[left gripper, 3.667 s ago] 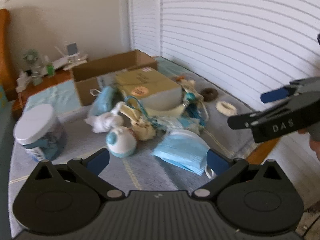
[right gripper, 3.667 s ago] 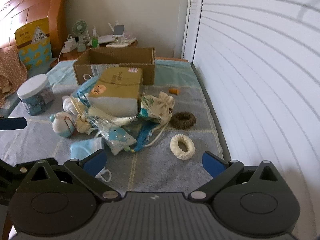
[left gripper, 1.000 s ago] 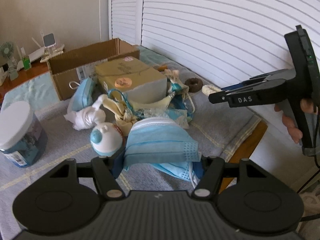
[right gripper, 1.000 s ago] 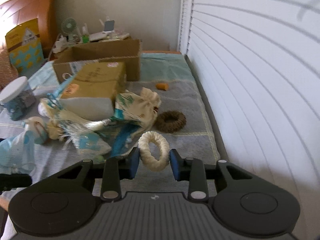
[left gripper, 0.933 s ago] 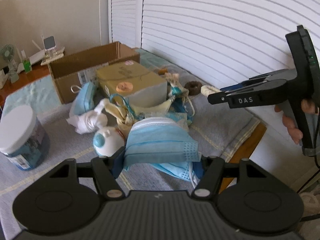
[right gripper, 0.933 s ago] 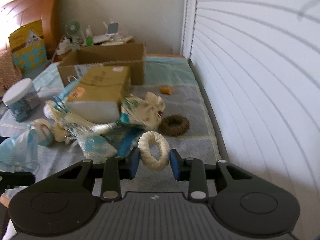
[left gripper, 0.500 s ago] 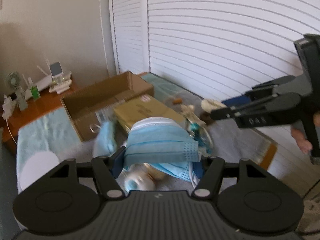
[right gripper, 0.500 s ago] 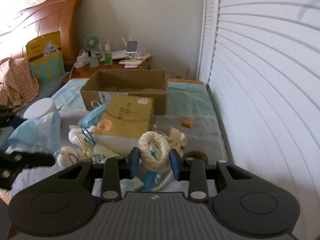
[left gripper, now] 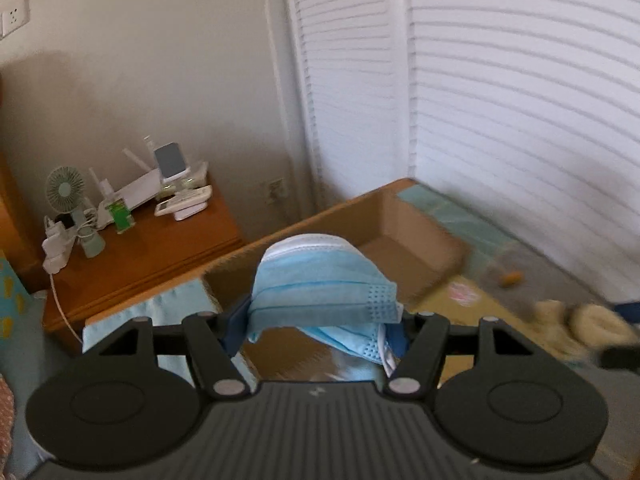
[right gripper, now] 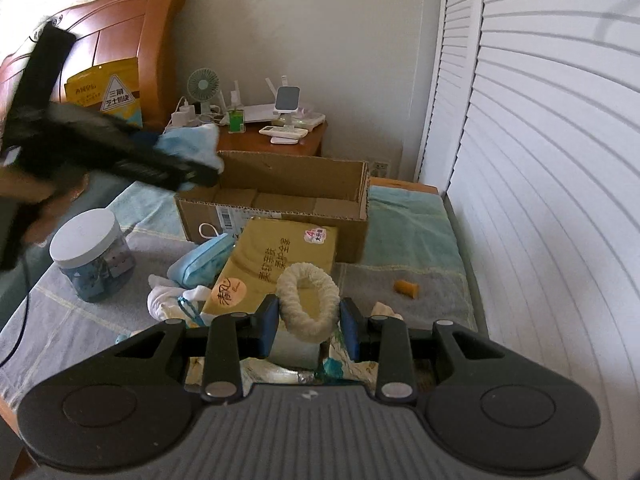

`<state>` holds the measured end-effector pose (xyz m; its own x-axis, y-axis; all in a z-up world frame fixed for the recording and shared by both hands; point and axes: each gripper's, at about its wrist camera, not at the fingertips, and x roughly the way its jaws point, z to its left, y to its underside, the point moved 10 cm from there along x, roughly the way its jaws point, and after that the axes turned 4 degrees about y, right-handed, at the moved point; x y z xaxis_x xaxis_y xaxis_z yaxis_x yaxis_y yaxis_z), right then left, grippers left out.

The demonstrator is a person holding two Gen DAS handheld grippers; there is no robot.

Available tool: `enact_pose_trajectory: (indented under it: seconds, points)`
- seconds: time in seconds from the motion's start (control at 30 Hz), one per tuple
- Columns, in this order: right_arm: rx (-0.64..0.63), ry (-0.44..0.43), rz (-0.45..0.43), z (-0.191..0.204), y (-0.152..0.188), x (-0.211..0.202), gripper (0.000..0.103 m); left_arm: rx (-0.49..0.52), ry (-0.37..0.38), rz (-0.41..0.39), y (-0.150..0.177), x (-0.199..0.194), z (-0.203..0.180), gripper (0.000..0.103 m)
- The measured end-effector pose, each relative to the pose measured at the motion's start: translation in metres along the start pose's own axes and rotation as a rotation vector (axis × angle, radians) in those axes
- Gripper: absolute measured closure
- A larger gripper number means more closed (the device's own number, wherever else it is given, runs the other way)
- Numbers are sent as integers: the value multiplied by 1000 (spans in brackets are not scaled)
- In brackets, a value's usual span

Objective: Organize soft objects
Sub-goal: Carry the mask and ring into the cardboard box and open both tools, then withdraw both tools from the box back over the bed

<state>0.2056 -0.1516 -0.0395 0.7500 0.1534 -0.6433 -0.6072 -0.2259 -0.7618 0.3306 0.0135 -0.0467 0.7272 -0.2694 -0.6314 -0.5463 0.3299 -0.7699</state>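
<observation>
My left tongs point(left gripper: 320, 322) are clamped on a bundle of blue face masks point(left gripper: 322, 292), which I carry lifted over the near corner of the open cardboard box point(right gripper: 280, 196) at the far end of the bed point(right gripper: 412, 232); my right tongs point(right gripper: 308, 326) are pinched narrow on a cream scrunchie point(right gripper: 308, 304), held above the pile of soft things and the yellow carton point(right gripper: 276, 268) just in front of that box. To do this drop well, I judge I should bring the masks fully past the box's near wall and low over its bare floor before letting go, since the loose ear loops hanging under them could snag on the cardboard edge. The left view is blurred, so I cannot tell exactly how far inside the rim the masks sit. The scrunchie can follow into the same box, kept clear of my left tongs. The lidded jar point(right gripper: 90, 256) beside the pile and the nightstand point(right gripper: 276, 142) beyond the box should stay untouched.
</observation>
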Motion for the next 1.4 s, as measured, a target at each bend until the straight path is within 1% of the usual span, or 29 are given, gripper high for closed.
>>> enact_pose_trajectory:
  seconds: [0.1,0.17,0.2,0.23,0.27,0.3,0.43,0.57,0.77,0.83,0.93,1.07,1.17,1.3,1.4]
  points:
    - [4,6,2,-3,-3,3,65,-10,-7,37,-1,23,12,37]
    - [5,10,1,-5,-5,5,65,-21,-9,47,-2,31,18,34]
    - [6,10,1,-6,-6,6,65,-27,-11,50,-2,32,19,30]
    - [6,13,2,-6,-6,7,65,-27,-12,54,-2,33,19,17]
    - [7,15,3,-7,-7,8,65,-24,-17,53,-2,33,20,12]
    - [9,16,5,-8,-7,9,65,-19,-24,46,-2,33,21,9]
    - [11,15,9,-9,-6,11,65,-19,-18,50,0,26,22,9]
    - [5,17,7,-8,-7,11,65,-15,-14,51,8,8,17,9]
    - [-15,15,-9,-4,-16,10,65,-37,35,32,28,-42,-3,8]
    - [-24,12,-16,-2,-22,12,65,-40,39,16,34,-59,-10,4]
    - [-37,4,-23,0,-32,18,65,-41,16,0,46,-83,-17,3]
    - [-46,-10,-22,1,-52,38,65,-60,-28,-19,63,-103,-22,3]
    - [-48,-16,-8,1,-67,58,65,-75,-32,-20,73,-111,-26,3]
    - [-74,-4,-2,1,-90,86,65,-122,-27,-28,85,-116,-25,3]
    - [-79,6,7,0,-106,107,65,-121,-31,-25,92,-116,-28,3]
